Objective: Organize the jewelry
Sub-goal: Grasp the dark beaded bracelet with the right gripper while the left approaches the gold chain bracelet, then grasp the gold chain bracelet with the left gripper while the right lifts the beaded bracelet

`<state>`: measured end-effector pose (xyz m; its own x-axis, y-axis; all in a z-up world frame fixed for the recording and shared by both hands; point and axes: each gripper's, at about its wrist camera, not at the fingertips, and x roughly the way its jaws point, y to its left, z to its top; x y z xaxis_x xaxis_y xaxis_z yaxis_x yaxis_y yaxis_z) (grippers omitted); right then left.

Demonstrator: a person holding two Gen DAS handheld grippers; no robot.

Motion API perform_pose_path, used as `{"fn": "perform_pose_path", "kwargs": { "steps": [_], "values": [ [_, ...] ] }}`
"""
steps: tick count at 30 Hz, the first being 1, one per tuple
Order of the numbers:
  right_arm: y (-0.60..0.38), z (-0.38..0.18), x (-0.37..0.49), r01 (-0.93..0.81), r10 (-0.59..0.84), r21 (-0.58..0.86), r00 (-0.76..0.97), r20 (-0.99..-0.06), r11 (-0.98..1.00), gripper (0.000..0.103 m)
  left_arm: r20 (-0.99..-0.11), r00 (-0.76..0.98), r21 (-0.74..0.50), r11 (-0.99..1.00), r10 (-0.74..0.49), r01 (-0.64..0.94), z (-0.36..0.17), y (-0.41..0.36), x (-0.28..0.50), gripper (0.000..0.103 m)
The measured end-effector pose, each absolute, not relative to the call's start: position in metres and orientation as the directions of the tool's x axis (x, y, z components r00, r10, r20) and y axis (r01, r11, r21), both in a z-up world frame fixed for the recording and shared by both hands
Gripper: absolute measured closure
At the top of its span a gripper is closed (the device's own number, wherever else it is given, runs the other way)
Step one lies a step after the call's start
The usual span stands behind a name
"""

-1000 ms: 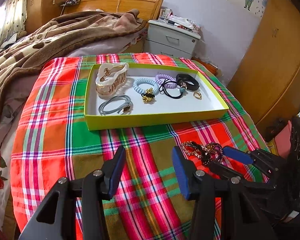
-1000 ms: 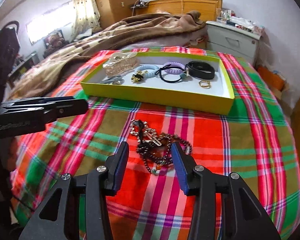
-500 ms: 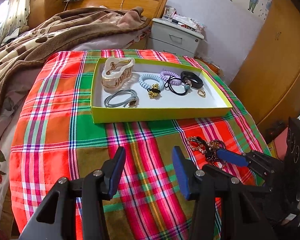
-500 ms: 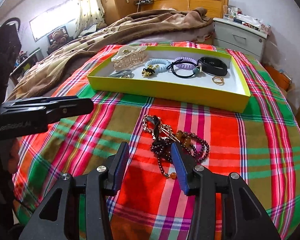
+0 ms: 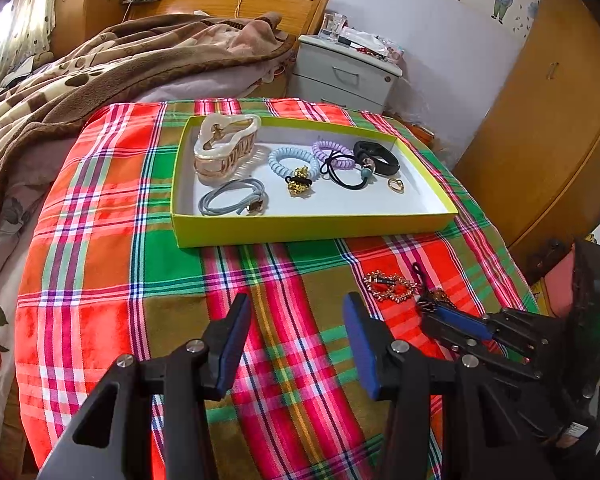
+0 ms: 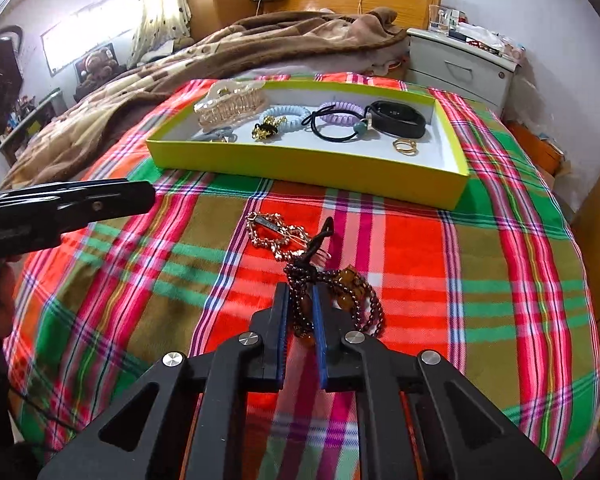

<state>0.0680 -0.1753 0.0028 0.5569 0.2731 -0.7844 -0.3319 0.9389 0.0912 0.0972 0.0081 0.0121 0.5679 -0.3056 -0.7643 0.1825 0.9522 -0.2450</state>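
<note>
Low over the plaid cloth (image 6: 500, 280), right gripper (image 6: 300, 312) jaws apparently clamp the bead bracelet (image 6: 332, 296); left gripper (image 5: 296, 344) jaws gape.

tray (image 6: 300, 160) on cloth (image 6: 500, 280) | bracelet (image 6: 340, 288) + clip (image 6: 274, 232) before tray | nightstand (image 6: 456, 64) behind

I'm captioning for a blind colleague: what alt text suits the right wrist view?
Right tongs shut on a dark beaded bracelet lying on a plaid cloth. A gold hair clip lies just beyond, then a yellow tray of hair ties.
</note>
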Motion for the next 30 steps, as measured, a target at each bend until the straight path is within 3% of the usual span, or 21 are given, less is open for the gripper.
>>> {"fn": "perform_pose_path", "kwargs": {
  "steps": [7, 12, 20, 22, 25, 26, 30],
  "values": [
    [-0.212, 0.025, 0.056, -0.242, 0.246, 0.115, 0.627, -0.739, 0.963, 0.092, -0.765, 0.538, -0.24, 0.932, -0.355, 0.273, 0.012, -0.014, 0.107, 0.053],
    [-0.226, 0.032, 0.051, -0.206, 0.237, 0.132, 0.654, -0.718, 0.97, 0.098, -0.768, 0.485, -0.244, 0.891, -0.418, 0.382, 0.007, -0.044, 0.117, 0.052],
    [-0.234, 0.021, 0.053, -0.243, 0.292, 0.177, 0.615, -0.733, 0.954, 0.098, -0.803, 0.457, -0.141, 0.867, -0.382, 0.478, -0.005, -0.078, 0.13, 0.051],
    [-0.231, 0.016, 0.055, -0.26, 0.297, 0.171, 0.594, -0.748, 0.95, 0.095, -0.814, 0.458, -0.1, 0.863, -0.358, 0.496, -0.008, -0.084, 0.132, 0.051],
    [-0.226, 0.011, 0.055, -0.275, 0.271, 0.126, 0.592, -0.759, 0.953, 0.071, -0.828, 0.449, -0.071, 0.858, -0.335, 0.509, -0.013, -0.091, 0.134, 0.051],
    [-0.224, 0.01, 0.055, -0.286, 0.273, 0.12, 0.588, -0.761, 0.951, 0.058, -0.831, 0.45, -0.059, 0.856, -0.327, 0.514, -0.014, -0.093, 0.134, 0.051],
    [-0.216, 0.003, 0.06, -0.305, 0.203, 0.02, 0.581, -0.788, 0.952, 0.055, -0.83, 0.456, -0.038, 0.848, -0.321, 0.528, -0.014, -0.095, 0.133, 0.05]
  ]
}}
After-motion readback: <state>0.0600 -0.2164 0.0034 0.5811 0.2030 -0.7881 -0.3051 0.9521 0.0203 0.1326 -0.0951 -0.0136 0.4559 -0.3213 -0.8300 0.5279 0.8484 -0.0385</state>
